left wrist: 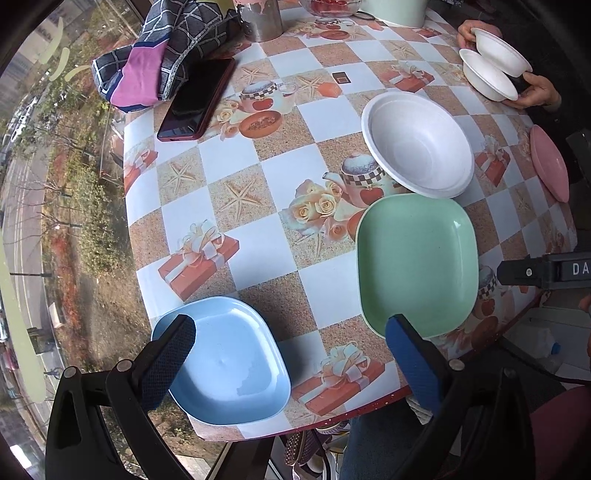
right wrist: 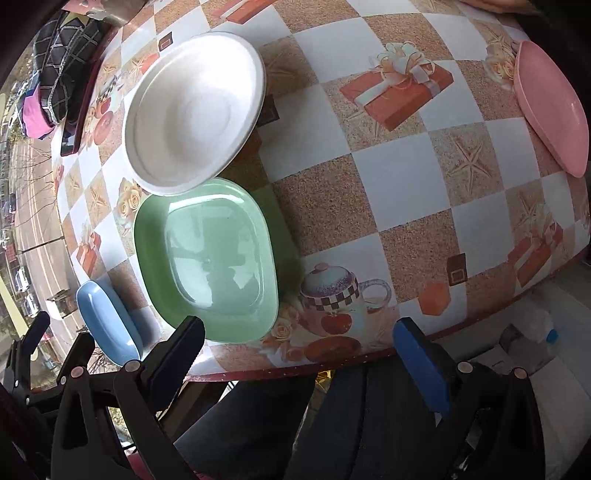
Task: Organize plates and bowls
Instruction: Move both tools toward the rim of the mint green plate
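Note:
A blue square plate (left wrist: pixel 229 362) lies at the table's near edge, with a green square plate (left wrist: pixel 417 262) to its right and a white bowl (left wrist: pixel 417 144) behind the green one. A pink plate (left wrist: pixel 550 162) lies at the right edge. My left gripper (left wrist: pixel 291 332) is open and empty, above the near edge between the blue and green plates. My right gripper (right wrist: pixel 299 339) is open and empty at the table's near edge, just right of the green plate (right wrist: pixel 210 258). The white bowl (right wrist: pixel 195 110), blue plate (right wrist: pixel 107 325) and pink plate (right wrist: pixel 550 107) also show there.
Another person's hands hold two small white bowls (left wrist: pixel 495 62) at the far right. A phone (left wrist: pixel 199 99), a folded checked cloth (left wrist: pixel 159 55), a metal cup (left wrist: pixel 262 18) and other dishes stand at the far side. The patterned tablecloth (left wrist: pixel 258 177) covers the round table.

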